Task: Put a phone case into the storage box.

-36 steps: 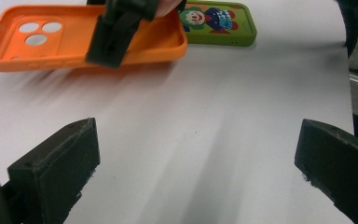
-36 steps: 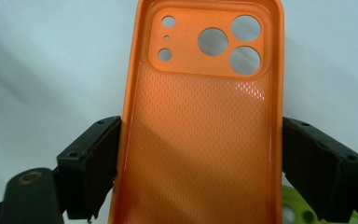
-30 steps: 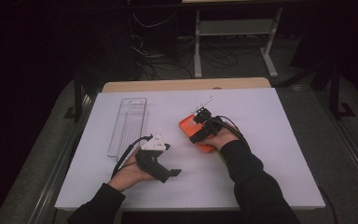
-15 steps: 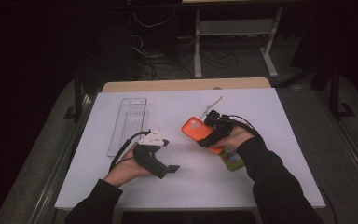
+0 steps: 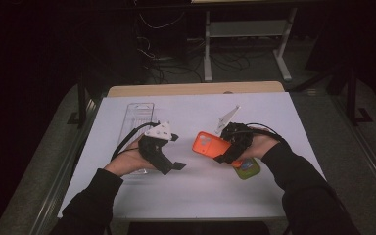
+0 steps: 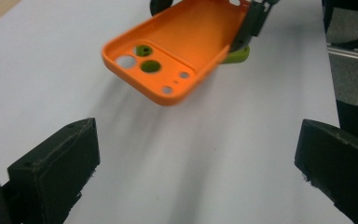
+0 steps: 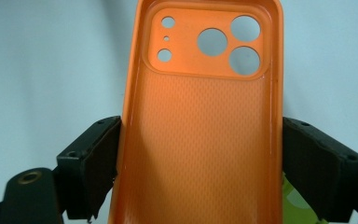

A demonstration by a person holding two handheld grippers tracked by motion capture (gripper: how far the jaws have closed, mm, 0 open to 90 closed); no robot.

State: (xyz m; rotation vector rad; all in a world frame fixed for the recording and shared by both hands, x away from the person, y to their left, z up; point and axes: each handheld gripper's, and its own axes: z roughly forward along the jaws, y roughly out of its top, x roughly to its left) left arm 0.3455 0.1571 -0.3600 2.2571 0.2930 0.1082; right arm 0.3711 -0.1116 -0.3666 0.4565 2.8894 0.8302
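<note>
- The right gripper holds the orange phone case by its two long sides; in the right gripper view both black pads press against the case walls.
- The case is lifted off the white table sheet, hollow side up, with its camera-cutout end toward the left gripper.
- The left gripper's jaws stand wide apart with nothing between them; in the left gripper view the case hangs ahead of them, clear of both.
- A green item lies on the sheet just below and behind the case, partly under the right hand; what it is cannot be told.
- A clear plastic tray lies well apart from the case, beyond the left gripper, near the sheet's far left edge.
- Open sheet lies on the near side of the case up to the front edge, and beyond it toward the wooden table edge.
- No brand, label or legible writing is visible on the case; its inner face shows only a fine woven texture.
</note>
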